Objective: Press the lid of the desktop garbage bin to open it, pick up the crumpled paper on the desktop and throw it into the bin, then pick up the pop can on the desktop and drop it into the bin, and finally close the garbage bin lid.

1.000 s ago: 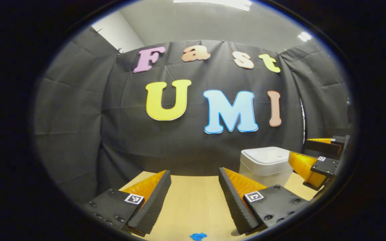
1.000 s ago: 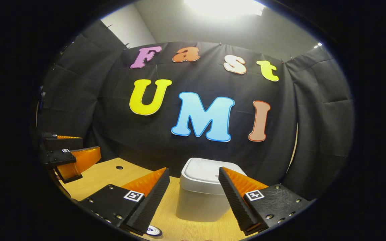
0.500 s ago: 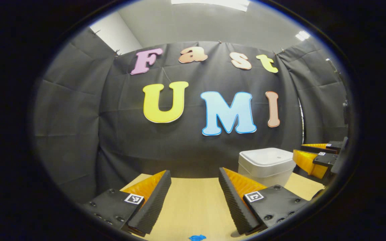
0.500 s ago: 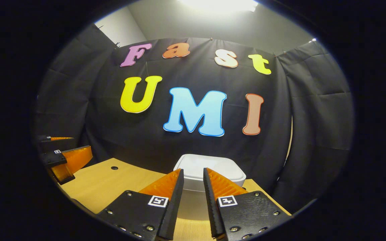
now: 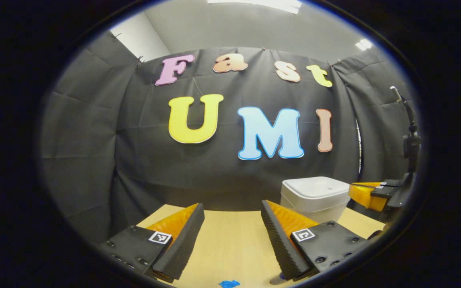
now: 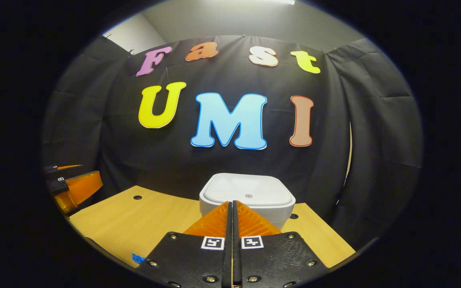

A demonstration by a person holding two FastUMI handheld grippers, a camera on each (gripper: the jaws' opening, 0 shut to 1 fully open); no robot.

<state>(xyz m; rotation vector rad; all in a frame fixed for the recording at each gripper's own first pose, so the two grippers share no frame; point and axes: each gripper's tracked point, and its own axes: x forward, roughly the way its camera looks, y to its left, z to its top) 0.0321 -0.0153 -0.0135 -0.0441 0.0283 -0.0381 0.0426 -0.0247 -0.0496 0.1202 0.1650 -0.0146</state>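
Garbage bin, lid down: dead ahead of right tongs, pressed together, nearer; left tongs, apart, well aside.

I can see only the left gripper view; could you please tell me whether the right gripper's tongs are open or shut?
Observer: Shut. The right gripper view shows the right gripper with its tongs together and nothing between them.
Operator: Thank you. Where are they aimed?
Observer: At the middle of the near edge of the garbage bin lid; I cannot tell whether they touch it.
Operator: Is there anything beside the bin?
Observer: A round hole in the table, just right of the garbage bin.
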